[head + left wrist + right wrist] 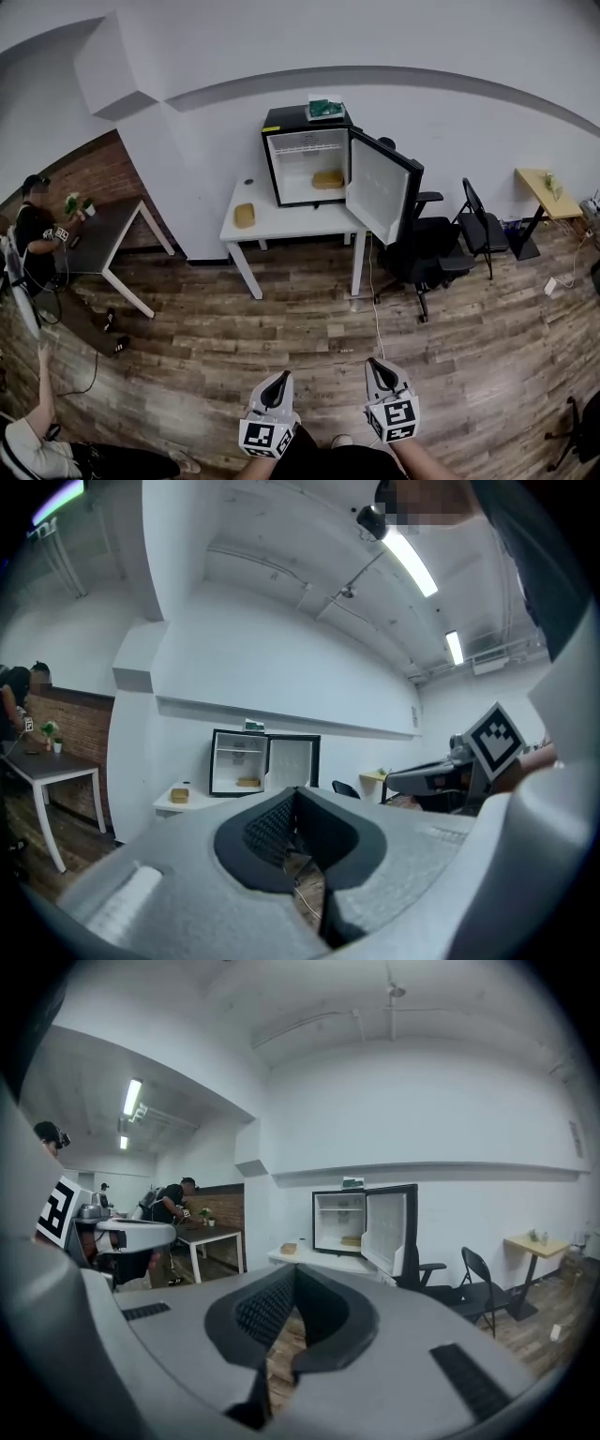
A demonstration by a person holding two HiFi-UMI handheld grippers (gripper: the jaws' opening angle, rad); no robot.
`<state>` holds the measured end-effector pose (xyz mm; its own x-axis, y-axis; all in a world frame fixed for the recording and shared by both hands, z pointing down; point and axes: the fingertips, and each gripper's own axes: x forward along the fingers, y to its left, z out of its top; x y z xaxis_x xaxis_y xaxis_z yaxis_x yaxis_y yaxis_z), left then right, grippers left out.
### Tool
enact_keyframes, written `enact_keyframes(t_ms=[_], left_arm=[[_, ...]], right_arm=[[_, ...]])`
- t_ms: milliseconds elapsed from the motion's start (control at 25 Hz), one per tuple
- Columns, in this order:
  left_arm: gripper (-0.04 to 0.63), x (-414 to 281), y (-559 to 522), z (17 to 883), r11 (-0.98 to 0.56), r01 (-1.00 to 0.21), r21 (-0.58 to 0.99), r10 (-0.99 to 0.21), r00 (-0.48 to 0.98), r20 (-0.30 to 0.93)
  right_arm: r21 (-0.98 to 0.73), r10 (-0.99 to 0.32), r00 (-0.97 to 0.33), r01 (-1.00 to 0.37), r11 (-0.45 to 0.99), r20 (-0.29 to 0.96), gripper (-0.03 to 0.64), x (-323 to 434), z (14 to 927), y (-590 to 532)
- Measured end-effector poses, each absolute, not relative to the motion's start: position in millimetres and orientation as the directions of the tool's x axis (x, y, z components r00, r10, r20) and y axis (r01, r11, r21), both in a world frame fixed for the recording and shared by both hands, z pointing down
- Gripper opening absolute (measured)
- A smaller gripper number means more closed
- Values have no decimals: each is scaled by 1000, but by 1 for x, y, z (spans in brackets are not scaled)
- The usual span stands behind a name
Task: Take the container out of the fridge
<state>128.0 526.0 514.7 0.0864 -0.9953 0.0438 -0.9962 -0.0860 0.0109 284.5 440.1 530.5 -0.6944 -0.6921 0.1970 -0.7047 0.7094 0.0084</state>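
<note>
- Tan container (327,179) is lying on the mini fridge's (286,120) floor, right side, well apart from left gripper (279,384) and right gripper (380,370).
- Both are hovering clenched, empty.

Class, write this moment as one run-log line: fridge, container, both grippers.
fridge: door open, on white table | container: inside fridge | left gripper: fingers shut, empty | right gripper: fingers shut, empty
</note>
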Motion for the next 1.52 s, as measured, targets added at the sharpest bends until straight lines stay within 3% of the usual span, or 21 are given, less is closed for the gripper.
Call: enact_keyframes(t_ms=[640, 1520], left_arm=[[15, 96, 430, 522, -114, -992, 50, -993, 116, 36], [15, -82, 204, 504, -171, -981, 94, -985, 173, 14]], right_arm=[[32, -736, -638, -750, 661, 226, -1, 255, 535, 362], [92, -750, -593, -763, 639, 292, -2, 81, 518, 151]])
